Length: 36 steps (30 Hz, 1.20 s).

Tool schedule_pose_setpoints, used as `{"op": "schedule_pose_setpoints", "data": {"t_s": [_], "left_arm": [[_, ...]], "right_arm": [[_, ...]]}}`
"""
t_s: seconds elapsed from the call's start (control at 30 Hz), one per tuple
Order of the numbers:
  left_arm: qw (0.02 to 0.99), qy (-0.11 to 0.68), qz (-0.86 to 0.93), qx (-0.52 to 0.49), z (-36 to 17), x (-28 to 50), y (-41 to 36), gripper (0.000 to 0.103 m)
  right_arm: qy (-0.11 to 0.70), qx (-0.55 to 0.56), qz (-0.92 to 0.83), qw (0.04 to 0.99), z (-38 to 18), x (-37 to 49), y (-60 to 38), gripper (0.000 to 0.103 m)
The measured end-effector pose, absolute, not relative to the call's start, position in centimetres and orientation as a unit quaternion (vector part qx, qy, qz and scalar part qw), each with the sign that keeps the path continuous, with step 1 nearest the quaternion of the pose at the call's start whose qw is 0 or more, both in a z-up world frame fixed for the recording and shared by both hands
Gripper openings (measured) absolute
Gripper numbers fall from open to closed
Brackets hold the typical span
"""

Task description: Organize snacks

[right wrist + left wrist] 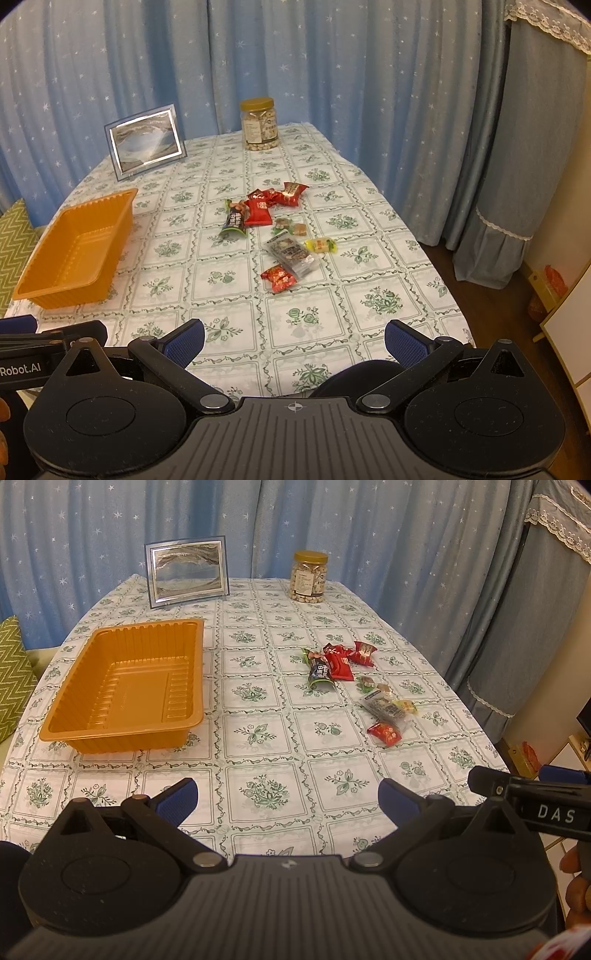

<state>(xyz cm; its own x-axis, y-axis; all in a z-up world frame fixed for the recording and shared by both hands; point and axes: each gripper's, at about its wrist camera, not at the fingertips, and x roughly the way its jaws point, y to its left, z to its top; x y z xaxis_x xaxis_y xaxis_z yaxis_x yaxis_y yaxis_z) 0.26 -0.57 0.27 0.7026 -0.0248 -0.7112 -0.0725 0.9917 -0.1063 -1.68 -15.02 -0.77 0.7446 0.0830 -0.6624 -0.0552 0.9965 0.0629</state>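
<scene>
Surface (258, 738) under green floral cloth, blue star curtain (332, 528) behind. Orange tray (122, 686) at left, empty, well apart from snacks. Picture frame (186, 572) and nut jar (309, 576) upright at far edge. Snack packets (277, 229) scattered loose at centre-right, none in tray. Left tool (288, 794) fingers spread wide, holding nothing, above near edge. Right tool (293, 339) likewise wide, empty.

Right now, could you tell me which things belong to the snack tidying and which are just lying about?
For the job: orange tray; loose wrapped snacks.
Just lying about: lidded jar of nuts; framed picture; green zigzag cushion.
</scene>
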Motion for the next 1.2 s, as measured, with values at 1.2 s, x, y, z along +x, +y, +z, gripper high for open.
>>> {"op": "schedule_pose_setpoints", "data": {"t_s": [1.2], "left_arm": [[0.894,0.368,-0.236,0.102,-10.9,17.3,-9.2,0.069]], "right_arm": [[0.393,0.011,0.061,0.918,-7.3,12.8,-22.4,0.073]]}}
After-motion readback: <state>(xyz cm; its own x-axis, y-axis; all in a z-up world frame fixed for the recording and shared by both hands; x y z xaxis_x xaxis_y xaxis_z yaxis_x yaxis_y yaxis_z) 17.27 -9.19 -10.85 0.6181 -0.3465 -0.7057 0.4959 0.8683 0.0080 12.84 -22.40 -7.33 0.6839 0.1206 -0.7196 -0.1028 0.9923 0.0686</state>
